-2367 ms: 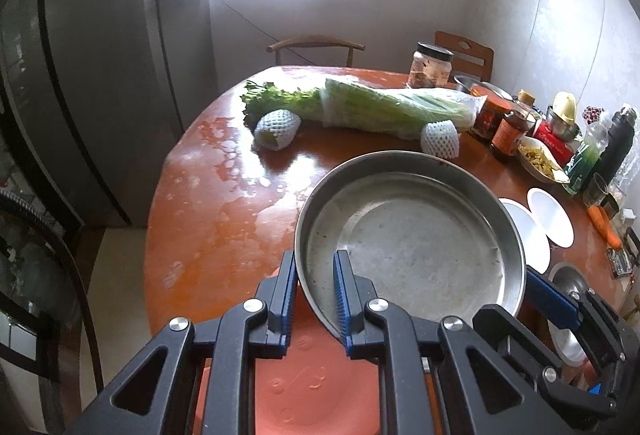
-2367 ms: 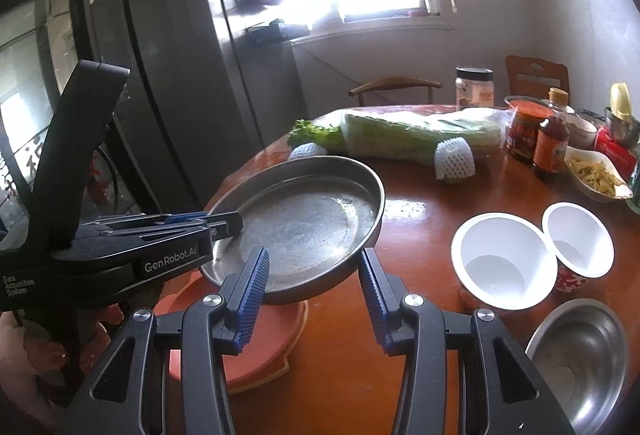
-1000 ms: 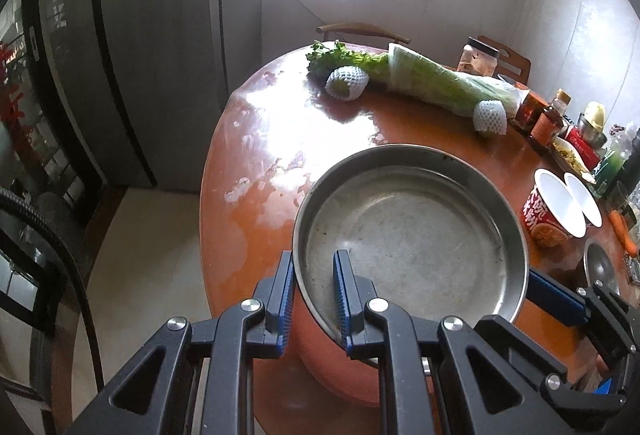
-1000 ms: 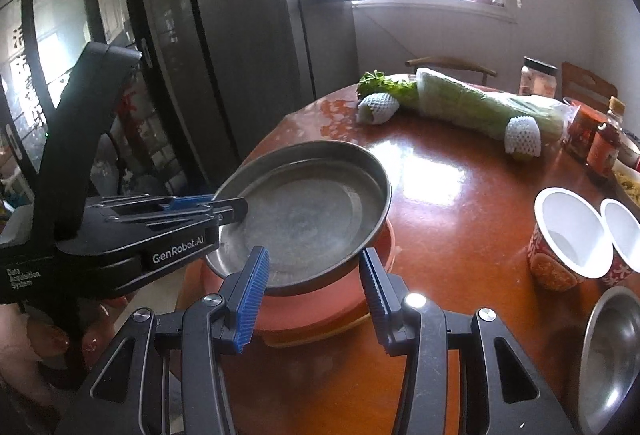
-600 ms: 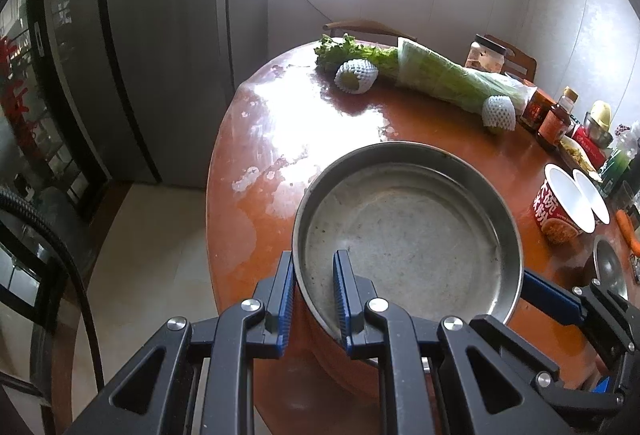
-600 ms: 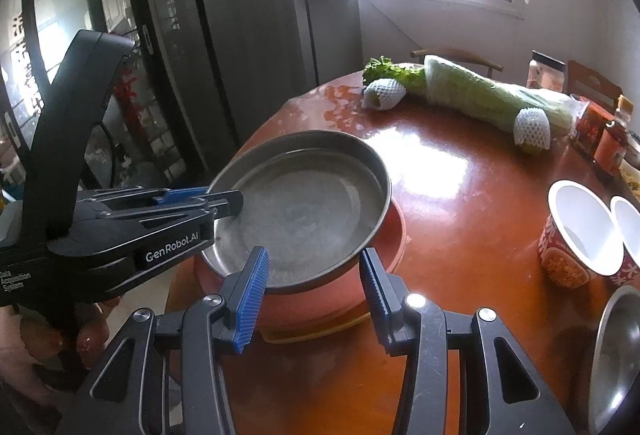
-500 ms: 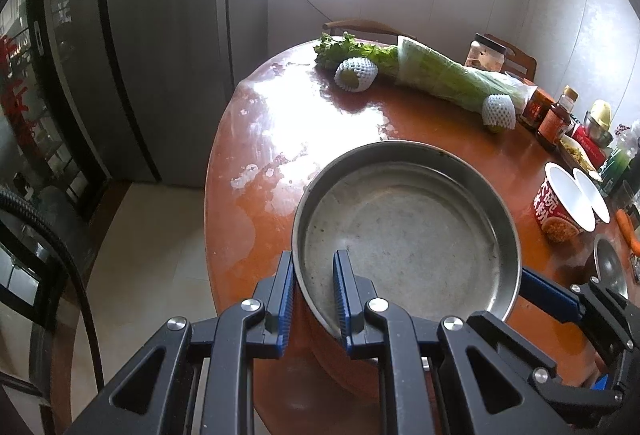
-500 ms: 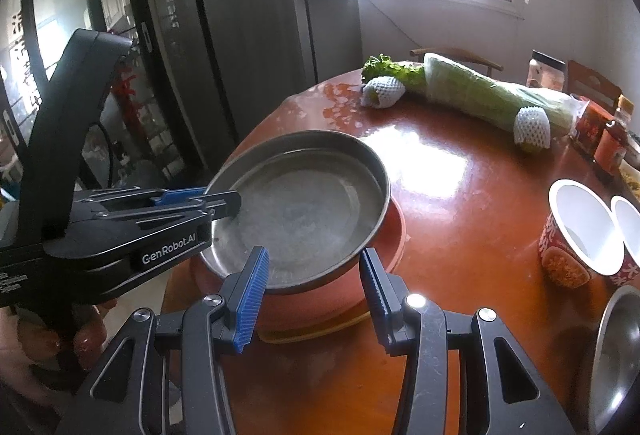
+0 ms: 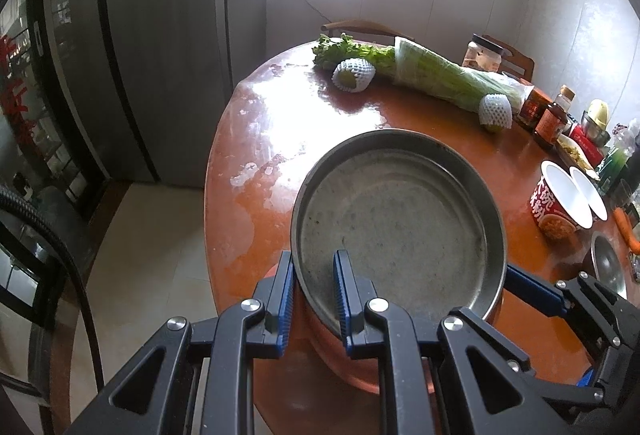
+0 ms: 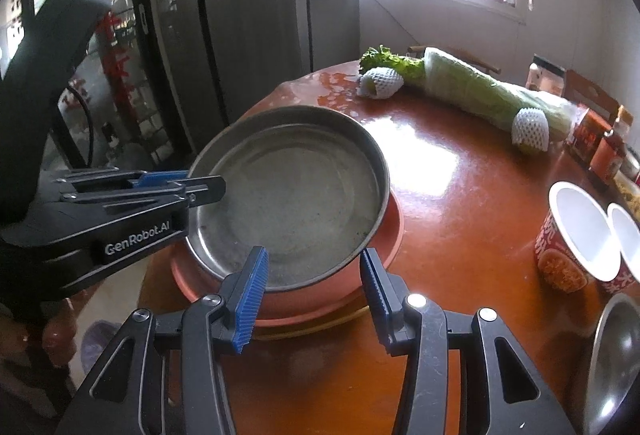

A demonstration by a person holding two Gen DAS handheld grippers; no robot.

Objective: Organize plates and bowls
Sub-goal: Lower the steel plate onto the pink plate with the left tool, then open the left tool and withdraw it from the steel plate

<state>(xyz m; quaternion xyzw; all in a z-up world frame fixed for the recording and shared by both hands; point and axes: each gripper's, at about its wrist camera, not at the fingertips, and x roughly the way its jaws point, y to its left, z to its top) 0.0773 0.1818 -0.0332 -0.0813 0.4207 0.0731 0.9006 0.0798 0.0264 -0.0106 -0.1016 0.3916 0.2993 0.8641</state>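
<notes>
A wide steel plate sits in an orange-red bowl near the table's near-left edge. My left gripper is shut on the steel plate's near rim; it shows at the plate's left in the right wrist view. My right gripper is open, its jaws wide apart at the near side of the stacked plate and bowl, holding nothing. Its blue fingertip shows by the plate's right rim in the left wrist view.
On the round red-brown table: two paper noodle cups, a small steel bowl, bagged cabbage, two foam-netted fruits, jars and sauce bottles at far right. A grey fridge stands left.
The steel plate has come down onto the orange-red bowl and stays in my left gripper. Both cameras have drawn back and up a little. The right gripper stays open.
</notes>
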